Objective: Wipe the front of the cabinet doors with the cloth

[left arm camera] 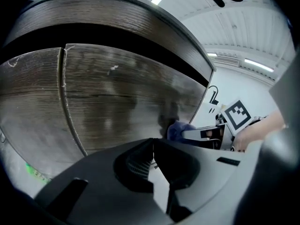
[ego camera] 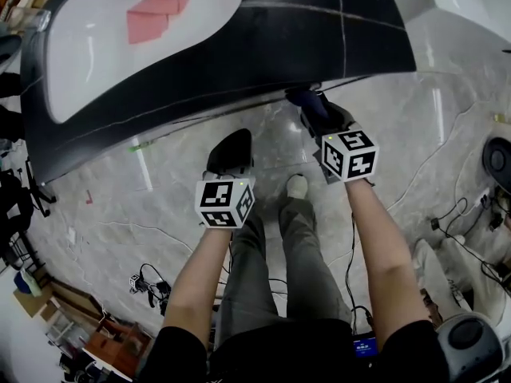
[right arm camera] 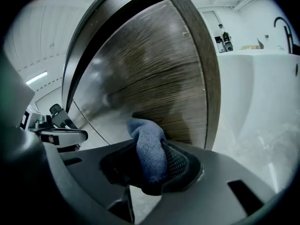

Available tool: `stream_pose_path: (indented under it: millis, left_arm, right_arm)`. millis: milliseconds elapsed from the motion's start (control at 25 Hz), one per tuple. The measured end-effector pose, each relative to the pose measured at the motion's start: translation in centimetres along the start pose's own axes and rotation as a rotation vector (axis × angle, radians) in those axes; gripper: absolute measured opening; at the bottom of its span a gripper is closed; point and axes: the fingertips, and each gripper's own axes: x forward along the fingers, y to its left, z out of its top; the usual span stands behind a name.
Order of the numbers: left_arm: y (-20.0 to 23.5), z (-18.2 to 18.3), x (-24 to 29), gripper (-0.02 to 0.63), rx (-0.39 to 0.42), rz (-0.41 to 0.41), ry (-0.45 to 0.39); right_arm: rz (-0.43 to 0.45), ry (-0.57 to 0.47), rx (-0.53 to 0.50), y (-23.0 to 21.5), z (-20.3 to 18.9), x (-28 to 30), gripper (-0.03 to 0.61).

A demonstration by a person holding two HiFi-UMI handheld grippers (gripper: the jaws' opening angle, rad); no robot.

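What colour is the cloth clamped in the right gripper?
Blue: the soft textured cloth shows best in the right gripper view.

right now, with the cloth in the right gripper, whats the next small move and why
Probably ease the right gripper slightly forward so the blue cloth presses against the cabinet door. Its jaws are clamped on the cloth, and the cloth's tip sits right at the wood-grain front, but firm contact isn't clear.

Short black sleeves (ego camera: pixel 172 353) up top, grey trousers (ego camera: pixel 259 274) below, one pale shoe (ego camera: pixel 297 186) peeking out. Left gripper (ego camera: pixel 233 144) and right gripper (ego camera: pixel 306 100): dark matte shells, each capped with a white cube (ego camera: pixel 225 202) of black square markers
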Motion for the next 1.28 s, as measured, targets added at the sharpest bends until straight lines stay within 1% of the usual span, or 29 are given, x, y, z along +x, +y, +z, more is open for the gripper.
stream_pose_path:
  millis: [400, 640, 760, 1040, 1280]
  left_arm:
    - [-4.1, -0.3, 2.6, 0.009, 0.015, -0.043, 0.020]
    - [-5.3, -0.2, 3.1, 0.009, 0.027, -0.059, 0.031]
    - [-5.5, 0.0, 2.7, 0.009, 0.017, -0.059, 0.029]
    - [-5.1, 0.0, 1.0, 0.009, 0.033, -0.081, 0.032]
    - [-4.4, 0.7, -2.3, 0.009, 0.111, -0.110, 0.041]
  right_arm:
    - [-0.053, -0.028, 0.039, -4.7, 0.0, -2.2, 0.124]
    - [-0.086, -0.049, 0.104, -6.2, -0.2, -3.7, 0.124]
    - [-0.087, -0.064, 0.123, -5.7, -0.1, -4.5, 0.124]
    - [-0.103, -0.064, 0.154, -3.1, -0.7, -5.9, 0.124]
    - [-0.114, -0.053, 0.181, 0.7, -1.0, -6.8, 0.124]
